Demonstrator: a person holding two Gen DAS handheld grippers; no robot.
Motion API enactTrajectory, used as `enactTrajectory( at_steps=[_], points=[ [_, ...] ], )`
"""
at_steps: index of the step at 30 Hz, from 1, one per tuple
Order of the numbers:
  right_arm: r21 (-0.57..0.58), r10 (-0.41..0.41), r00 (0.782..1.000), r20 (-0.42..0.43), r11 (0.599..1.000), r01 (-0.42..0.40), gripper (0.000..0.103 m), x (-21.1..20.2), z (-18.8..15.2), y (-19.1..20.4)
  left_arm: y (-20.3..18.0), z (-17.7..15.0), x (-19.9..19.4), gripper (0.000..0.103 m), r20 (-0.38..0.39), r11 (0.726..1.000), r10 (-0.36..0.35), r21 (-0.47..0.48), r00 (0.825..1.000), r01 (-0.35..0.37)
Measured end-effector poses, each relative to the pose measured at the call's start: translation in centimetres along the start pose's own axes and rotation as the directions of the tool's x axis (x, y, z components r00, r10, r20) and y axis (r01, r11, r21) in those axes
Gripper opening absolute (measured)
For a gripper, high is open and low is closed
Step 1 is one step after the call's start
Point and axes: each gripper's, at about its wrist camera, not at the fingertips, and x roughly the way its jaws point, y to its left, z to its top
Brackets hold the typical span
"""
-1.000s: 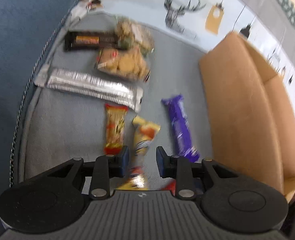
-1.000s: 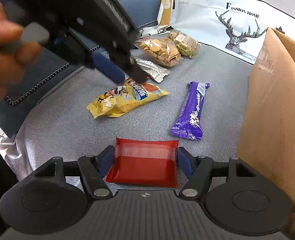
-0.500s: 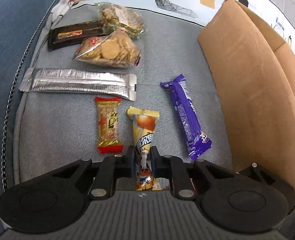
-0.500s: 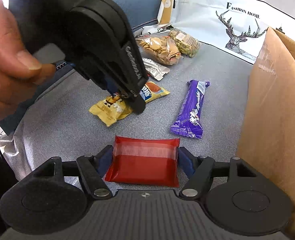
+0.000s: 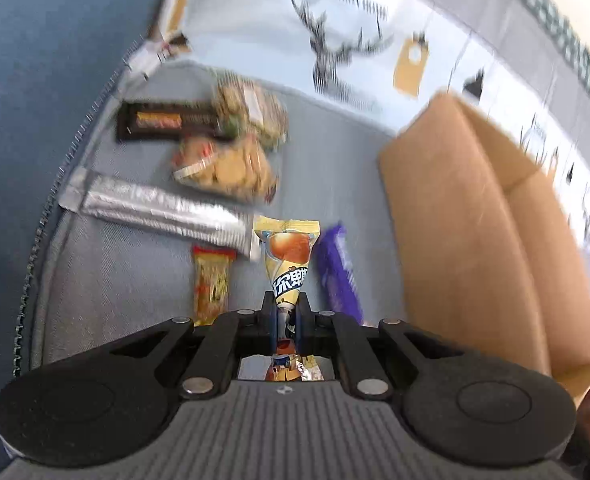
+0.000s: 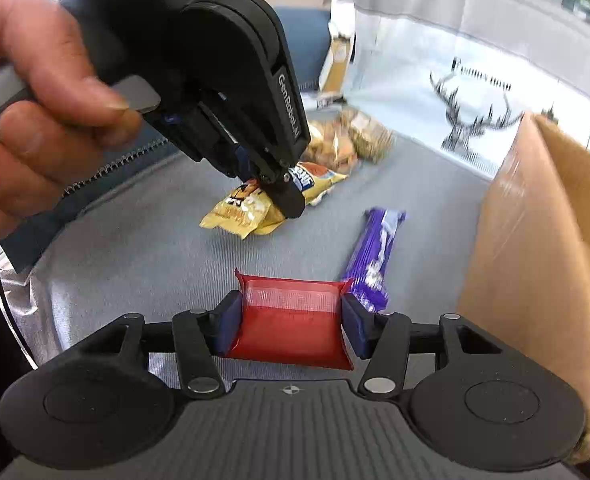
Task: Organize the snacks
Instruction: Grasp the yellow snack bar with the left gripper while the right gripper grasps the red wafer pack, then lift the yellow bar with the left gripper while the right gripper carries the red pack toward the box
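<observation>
**Both grippers on snack packets**

Left gripper (image 5: 286, 322) clamped tight on the yellow snack packet (image 5: 289, 258), lifted at one end above the grey cushion (image 6: 155, 248); right gripper (image 6: 291, 326) jaws closing, pads pressing the red packet (image 6: 291, 328); purple bar (image 6: 373, 252) beside the cardboard box (image 6: 535, 240).

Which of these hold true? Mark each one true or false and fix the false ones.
1. The left gripper is shut on the yellow snack packet. True.
2. The red packet sits between the right gripper's fingers. True; the fingers are closing on it and its sides are bowing.
3. The purple chocolate bar is already inside the cardboard box. False; it lies on the grey cushion beside the box.
4. The silver foil packet lies on top of the cookie bag. False; it lies beside it on the cushion.
5. The box stands to the right of the snacks. True.
</observation>
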Motion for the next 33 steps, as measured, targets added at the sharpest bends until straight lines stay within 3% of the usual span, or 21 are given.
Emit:
enactTrajectory(
  at_steps=[5, 15, 20, 24, 28, 33],
  points=[
    [-0.007, -0.029, 0.998, 0.059, 1.000, 0.029, 0.055, -1.7, 0.8, 0.0, -0.4, 0.2, -3.0, 0.008, 0.149, 0.999, -0.010, -0.050, 0.989, 0.018],
    [0.090, -0.082, 0.973, 0.216, 0.994, 0.063, 0.055, -7.9, 3.9, -3.6, -2.7, 0.6, -6.8, 0.008, 0.368, 0.995, -0.044, -0.072, 0.929, 0.075],
    [0.187, -0.138, 0.948, 0.288, 0.979, 0.085, 0.055, -11.5, 6.4, -8.7, -4.6, 0.7, -7.4, 0.008, 0.430, 0.991, -0.080, -0.063, 0.899, 0.118],
    [0.215, -0.222, 0.918, 0.327, 0.964, 0.157, 0.055, -12.9, 7.4, -13.0, -6.4, 0.5, -7.7, 0.008, 0.467, 0.986, -0.109, -0.059, 0.878, 0.154],
    [0.278, -0.309, 0.899, 0.311, 0.934, 0.224, 0.055, -12.7, 6.2, -16.6, -8.3, 0.5, -7.0, 0.008, 0.467, 0.982, -0.138, -0.053, 0.873, 0.183],
    [0.327, -0.347, 0.903, 0.255, 0.909, 0.257, 0.055, -13.0, 3.6, -19.1, -10.9, 0.6, -5.7, 0.008, 0.457, 0.977, -0.181, -0.022, 0.871, 0.214]
  ],
)
